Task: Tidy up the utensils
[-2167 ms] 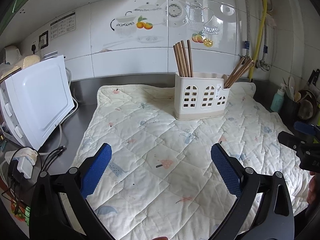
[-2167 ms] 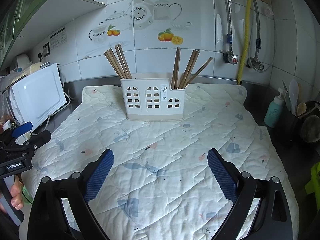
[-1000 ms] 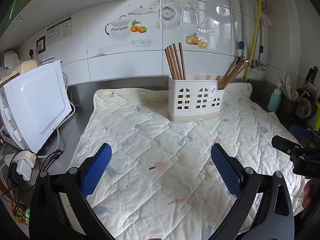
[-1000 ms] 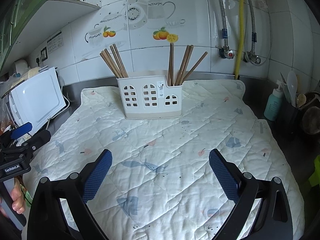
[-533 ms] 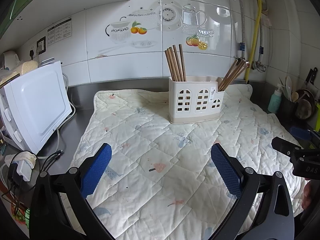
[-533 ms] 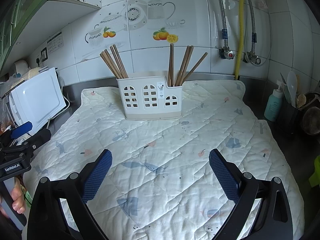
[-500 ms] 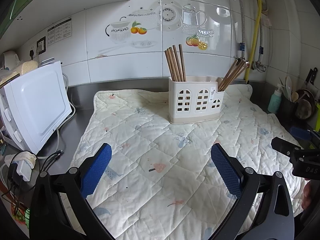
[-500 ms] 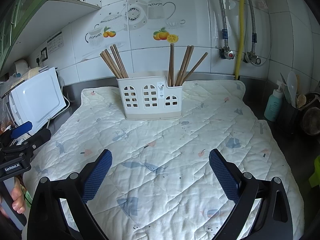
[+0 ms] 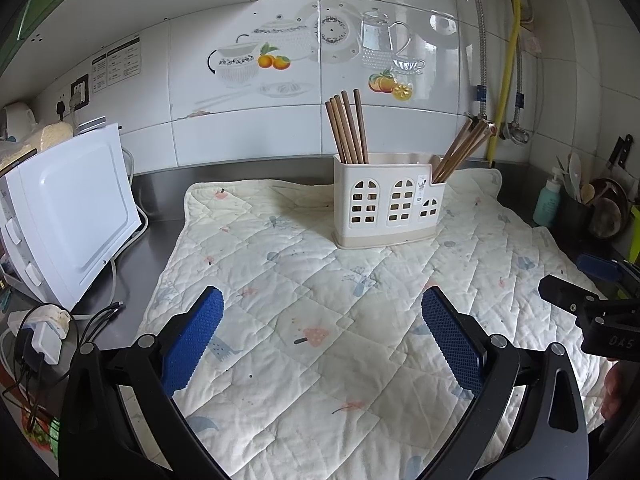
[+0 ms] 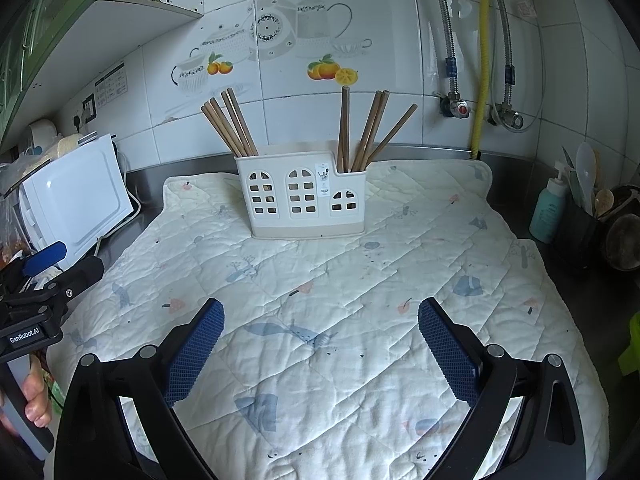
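Note:
A cream utensil holder point(image 9: 390, 206) with window cut-outs stands at the back of a quilted mat point(image 9: 320, 300); it also shows in the right wrist view point(image 10: 304, 196). Several wooden chopsticks point(image 9: 347, 128) stand in its left compartment and several more point(image 9: 460, 148) lean in its right compartment. My left gripper point(image 9: 322, 312) is open and empty, low over the mat's near part. My right gripper point(image 10: 320, 320) is open and empty over the mat's near part, and its body shows at the right edge of the left wrist view point(image 9: 592, 312).
A white appliance point(image 9: 68, 216) and chargers with cables point(image 9: 44, 332) sit on the steel counter at the left. A teal soap bottle point(image 10: 548, 212) and a dark pot of utensils point(image 10: 588, 216) stand at the right. A tiled wall with pipes point(image 10: 482, 60) is behind.
Both grippers have drawn back slightly from the holder since two seconds ago, then held still. Both stay open and empty.

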`<control>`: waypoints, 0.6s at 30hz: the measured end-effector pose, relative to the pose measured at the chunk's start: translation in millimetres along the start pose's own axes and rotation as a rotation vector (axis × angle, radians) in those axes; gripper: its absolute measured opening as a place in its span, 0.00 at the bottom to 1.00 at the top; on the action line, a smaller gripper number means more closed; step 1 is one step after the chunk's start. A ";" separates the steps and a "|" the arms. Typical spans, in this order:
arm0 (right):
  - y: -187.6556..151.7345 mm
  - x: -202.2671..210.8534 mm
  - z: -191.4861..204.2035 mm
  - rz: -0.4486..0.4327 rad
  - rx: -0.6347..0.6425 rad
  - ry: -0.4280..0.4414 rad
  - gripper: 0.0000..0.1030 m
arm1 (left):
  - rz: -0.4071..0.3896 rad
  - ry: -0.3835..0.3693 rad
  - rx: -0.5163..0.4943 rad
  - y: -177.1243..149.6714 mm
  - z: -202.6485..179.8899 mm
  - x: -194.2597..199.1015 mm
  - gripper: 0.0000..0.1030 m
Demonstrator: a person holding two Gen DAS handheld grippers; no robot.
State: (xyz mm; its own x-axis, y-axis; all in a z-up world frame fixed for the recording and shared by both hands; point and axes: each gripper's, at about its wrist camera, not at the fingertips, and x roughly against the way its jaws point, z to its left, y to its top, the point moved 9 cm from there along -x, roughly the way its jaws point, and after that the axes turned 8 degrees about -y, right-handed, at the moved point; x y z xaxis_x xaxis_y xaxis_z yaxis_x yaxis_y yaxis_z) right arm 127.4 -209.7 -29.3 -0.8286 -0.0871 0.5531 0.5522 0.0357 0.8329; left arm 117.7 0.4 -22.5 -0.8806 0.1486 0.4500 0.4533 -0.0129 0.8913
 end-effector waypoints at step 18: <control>-1.6 0.5 -0.1 0.000 0.003 0.001 0.92 | -0.012 0.012 0.019 -0.9 4.6 2.2 0.95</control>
State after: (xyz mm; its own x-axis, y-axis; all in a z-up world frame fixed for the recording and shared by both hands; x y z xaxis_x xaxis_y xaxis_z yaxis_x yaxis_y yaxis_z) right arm 126.2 -209.9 -30.3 -0.8287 -0.0881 0.5527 0.5516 0.0386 0.8332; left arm 115.9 5.3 -22.6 -0.8874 0.1365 0.4404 0.4455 0.0078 0.8953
